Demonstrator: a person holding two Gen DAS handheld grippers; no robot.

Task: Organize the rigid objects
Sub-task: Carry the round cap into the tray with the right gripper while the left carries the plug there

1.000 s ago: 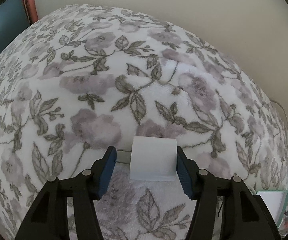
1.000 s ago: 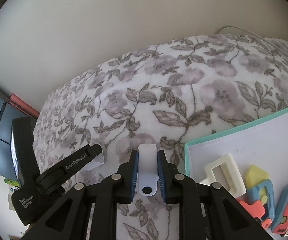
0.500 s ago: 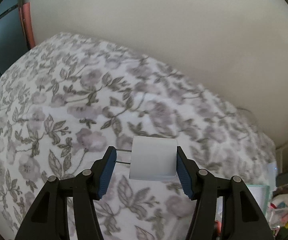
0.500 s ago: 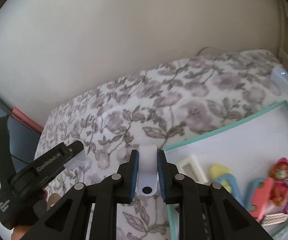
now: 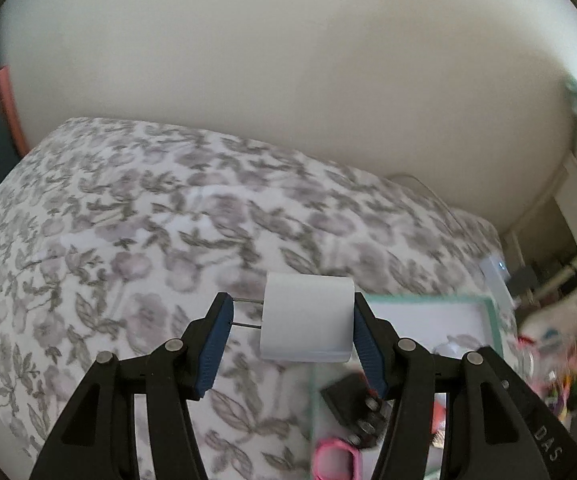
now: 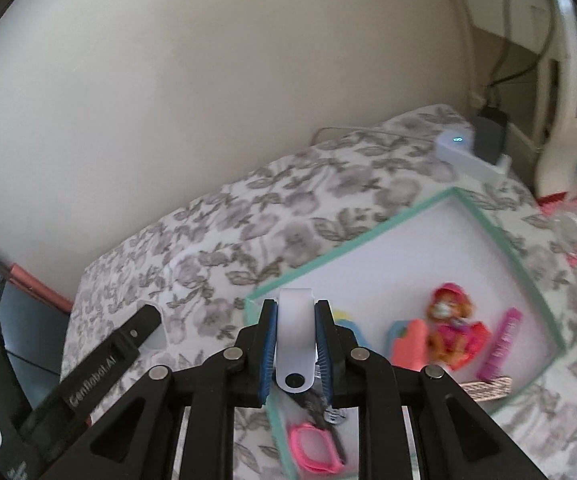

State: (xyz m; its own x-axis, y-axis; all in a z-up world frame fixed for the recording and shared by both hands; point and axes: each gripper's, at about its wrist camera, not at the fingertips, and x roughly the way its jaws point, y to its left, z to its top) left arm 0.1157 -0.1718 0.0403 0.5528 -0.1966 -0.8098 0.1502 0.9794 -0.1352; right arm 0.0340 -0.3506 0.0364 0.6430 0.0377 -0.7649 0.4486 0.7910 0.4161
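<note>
My left gripper (image 5: pixel 291 301) is shut on a white plug block (image 5: pixel 306 320). The plug's two metal prongs press against the left pad and its flat side against the right pad. It hangs above the floral blanket (image 5: pixel 128 240), by the corner of a white tray with a teal rim (image 5: pixel 428 299). My right gripper (image 6: pixel 296 306) is shut on a narrow white flat piece with a round hole (image 6: pixel 294 344), held over the tray's near left corner (image 6: pixel 250 304). One finger (image 6: pixel 140 324) of the left gripper shows at lower left in the right wrist view.
In the tray (image 6: pixel 368 236) lie a small doll (image 6: pixel 448 320), a pink comb (image 6: pixel 502 344), a coral piece (image 6: pixel 408 344) and pink scissors (image 6: pixel 314 448). A white device with a lit dot (image 6: pixel 460 148) sits at the blanket's far edge. Beyond it stands white slatted furniture (image 6: pixel 568 80).
Both grippers have risen and moved right, from over the bare blanket to the tray's corner. More wall and more of the tray show. Each grip is unchanged.
</note>
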